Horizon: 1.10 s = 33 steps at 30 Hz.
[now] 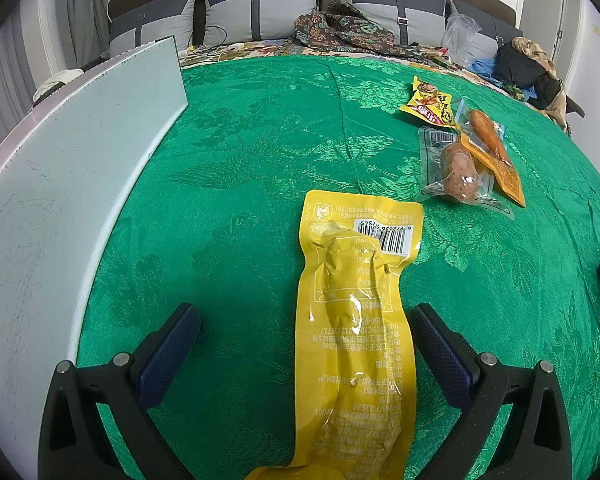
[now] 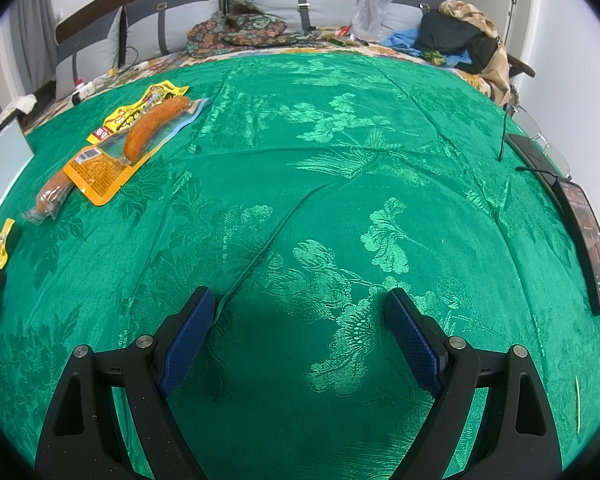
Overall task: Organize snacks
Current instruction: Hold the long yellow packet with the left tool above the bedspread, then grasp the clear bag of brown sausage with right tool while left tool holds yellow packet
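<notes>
Below, the yellow snack packet (image 1: pixel 356 344) runs out of frame.

Bed cover: green brocade bedspread (image 2: pixel 340 128), floral pattern.
Headboard: grey cushions (image 1: pixel 260 4), dark frame.
Walls: white.
Left edge: grey curtain (image 1: pixel 82 8).

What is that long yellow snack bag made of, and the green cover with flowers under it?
The long yellow snack packet looks like thin glossy plastic film: it crinkles and throws bright glints, with print and a barcode on it. The green flowered bedcover looks like woven fabric with a satiny sheen, maybe brocade: the flowers shine brighter than the ground, and it shows soft creases.
</notes>
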Each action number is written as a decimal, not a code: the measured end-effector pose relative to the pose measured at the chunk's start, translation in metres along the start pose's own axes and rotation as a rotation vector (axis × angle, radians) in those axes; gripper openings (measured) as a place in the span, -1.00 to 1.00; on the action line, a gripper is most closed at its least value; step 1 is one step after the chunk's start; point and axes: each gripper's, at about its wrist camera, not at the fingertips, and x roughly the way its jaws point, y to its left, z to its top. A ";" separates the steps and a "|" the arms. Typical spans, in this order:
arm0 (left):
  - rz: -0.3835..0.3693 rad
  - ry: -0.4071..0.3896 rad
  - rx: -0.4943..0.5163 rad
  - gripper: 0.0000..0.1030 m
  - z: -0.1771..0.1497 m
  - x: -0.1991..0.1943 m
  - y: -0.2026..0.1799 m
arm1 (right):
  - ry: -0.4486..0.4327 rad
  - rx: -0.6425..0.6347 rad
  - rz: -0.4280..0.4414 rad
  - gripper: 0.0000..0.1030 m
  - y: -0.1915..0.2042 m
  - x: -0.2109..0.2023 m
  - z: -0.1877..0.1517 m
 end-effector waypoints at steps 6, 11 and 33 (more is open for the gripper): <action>0.001 0.000 0.001 1.00 0.000 0.000 0.000 | 0.053 -0.009 -0.009 0.75 0.002 0.002 0.007; 0.001 0.000 0.001 1.00 0.000 0.000 0.000 | 0.149 0.197 0.216 0.77 0.039 -0.008 0.034; 0.000 0.000 0.000 1.00 0.000 0.000 0.000 | 0.227 -0.141 0.147 0.10 0.254 0.049 0.087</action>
